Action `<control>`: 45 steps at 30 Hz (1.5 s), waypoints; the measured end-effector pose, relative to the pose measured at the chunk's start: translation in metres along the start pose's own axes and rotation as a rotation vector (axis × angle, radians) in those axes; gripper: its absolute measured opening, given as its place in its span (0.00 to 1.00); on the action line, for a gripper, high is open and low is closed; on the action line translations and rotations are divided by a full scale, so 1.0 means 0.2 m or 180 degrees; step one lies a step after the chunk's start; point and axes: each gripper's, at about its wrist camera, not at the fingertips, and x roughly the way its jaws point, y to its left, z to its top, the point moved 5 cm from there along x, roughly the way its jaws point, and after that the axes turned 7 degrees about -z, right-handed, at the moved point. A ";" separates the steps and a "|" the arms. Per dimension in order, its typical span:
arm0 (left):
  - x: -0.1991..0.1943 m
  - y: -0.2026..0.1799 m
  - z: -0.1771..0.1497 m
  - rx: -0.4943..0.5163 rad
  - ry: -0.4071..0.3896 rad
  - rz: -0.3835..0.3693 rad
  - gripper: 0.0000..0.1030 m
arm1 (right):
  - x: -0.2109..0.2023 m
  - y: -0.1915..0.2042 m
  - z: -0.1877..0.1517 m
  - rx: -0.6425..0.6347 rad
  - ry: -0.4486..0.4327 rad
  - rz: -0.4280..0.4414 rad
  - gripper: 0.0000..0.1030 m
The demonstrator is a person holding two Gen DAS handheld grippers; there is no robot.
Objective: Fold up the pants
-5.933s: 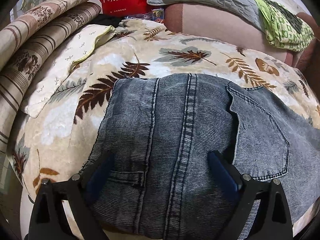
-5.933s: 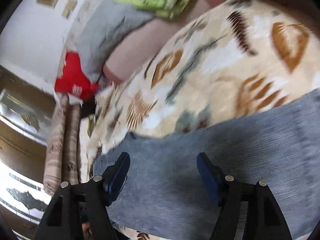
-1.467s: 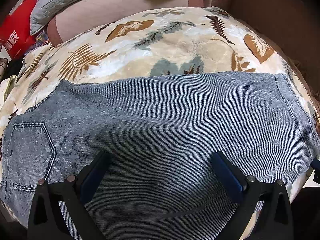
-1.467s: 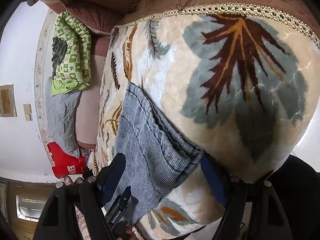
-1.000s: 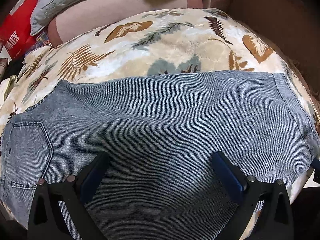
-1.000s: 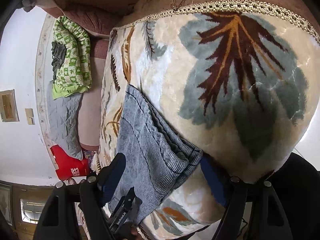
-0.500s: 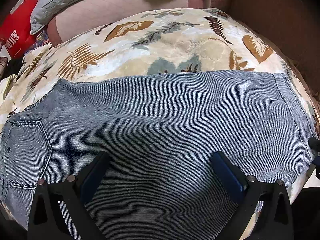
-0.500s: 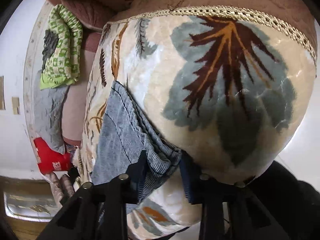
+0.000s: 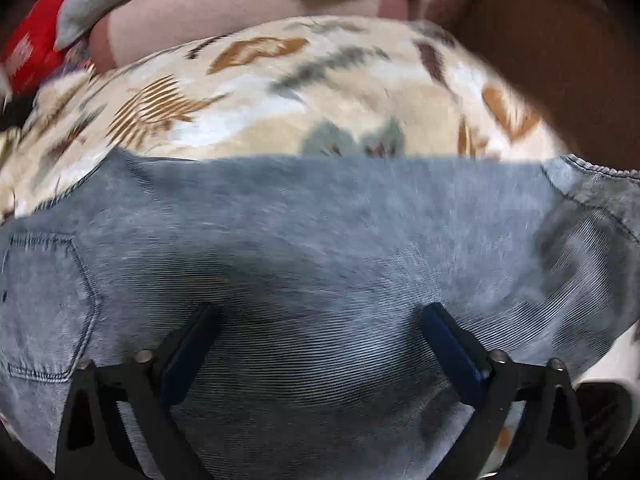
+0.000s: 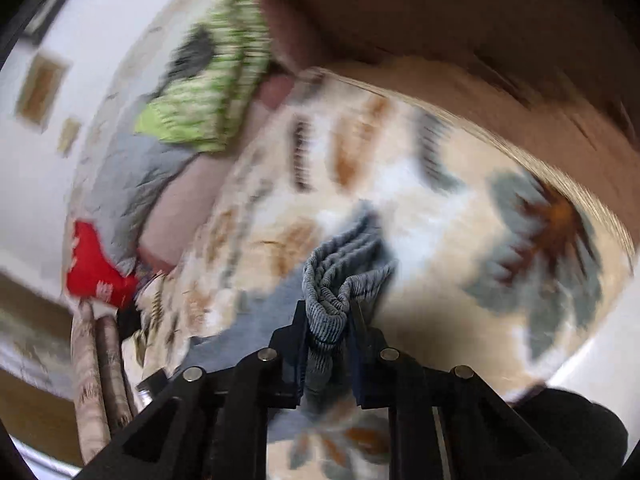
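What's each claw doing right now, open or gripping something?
Left claw: open wide over the jeans, jaws just starting to close, nothing pinched.
Right claw: closing on the bunched hem of the jeans, denim clamped between its pads.

The pants (image 9: pixel 320 248), pale blue ribbed denim with a stitched back pocket at one end, lie spread flat across the leaf-patterned blanket (image 9: pixel 248 112). At the other end their hem is bunched into folds and lifted off the blanket.
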 end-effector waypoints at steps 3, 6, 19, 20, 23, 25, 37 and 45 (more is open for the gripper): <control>-0.21 0.18 0.04 -0.0310 -0.0315 -0.0058 0.92 | -0.05 0.33 -0.03 -0.0405 -0.0098 0.0229 0.18; -0.44 0.43 0.03 -0.0527 -0.0638 0.0094 0.92 | -0.03 0.74 -0.21 -0.0989 -0.0081 0.0553 0.18; -0.67 0.80 -0.21 -0.0976 -0.0715 0.0351 0.92 | 0.54 0.84 -0.96 -0.1235 0.1331 0.0931 0.67; -0.66 0.76 -0.17 -0.0914 -0.0740 0.0276 0.92 | 0.47 0.80 -0.88 -0.1095 0.1190 0.0965 0.72; -0.64 0.60 -0.09 -0.0696 -0.0758 0.0057 0.92 | 0.35 0.67 -0.73 -0.0777 0.0889 0.1037 0.73; -0.61 0.55 -0.07 -0.0679 -0.0675 -0.0080 0.92 | 0.38 0.57 -0.69 -0.0542 0.0926 0.1058 0.73; -0.50 0.44 -0.23 -0.1446 -0.0128 -0.1047 0.77 | 0.33 0.40 -0.63 -0.0325 0.0845 0.1307 0.73; -0.34 0.42 -0.28 -0.1640 0.0136 -0.0913 0.55 | 0.27 0.34 -0.58 -0.0219 0.0711 0.1402 0.73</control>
